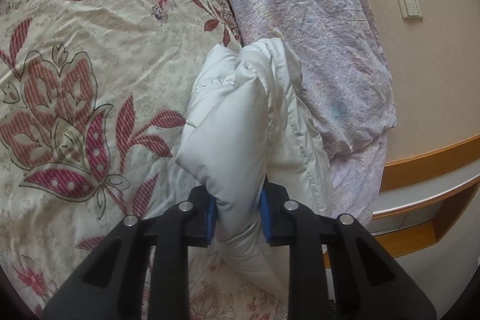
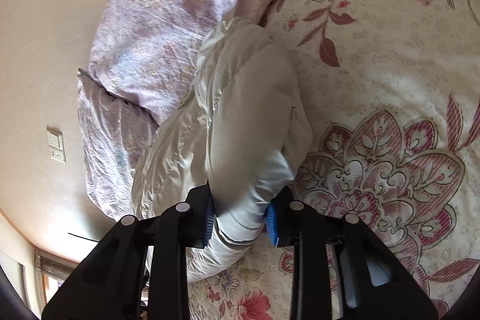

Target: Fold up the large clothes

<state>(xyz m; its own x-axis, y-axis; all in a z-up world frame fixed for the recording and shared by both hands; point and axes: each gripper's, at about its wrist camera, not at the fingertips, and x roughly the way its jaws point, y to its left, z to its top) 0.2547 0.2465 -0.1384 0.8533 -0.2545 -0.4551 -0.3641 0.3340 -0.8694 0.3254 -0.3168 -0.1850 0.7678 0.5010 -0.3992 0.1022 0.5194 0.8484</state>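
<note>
White padded jacket [image 1: 240, 116] lies bunched on floral bed [image 1: 90, 65], beside lilac pillow [image 1: 315, 35]. Left claw [image 1: 238, 218] pinches jacket fold; right claw [image 2: 241, 215] clamps another bunched part. Risk: slick puffy fabric slips from pads (thick bunches), fold goes uneven.

In the left wrist view, a wide stretch of cream bedspread with red flowers [image 1: 99, 56] is lying bare from seven to eleven o'clock, giving open room. A puffy white quilted jacket [image 1: 240, 116] is filling the centre. A rumpled lilac floral pillow [image 1: 315, 35] is blocking one o'clock, with a beige wall [image 1: 435, 65] behind it. At four o'clock an orange wooden shelf edge [image 1: 420, 167] is closing off that side.
</note>
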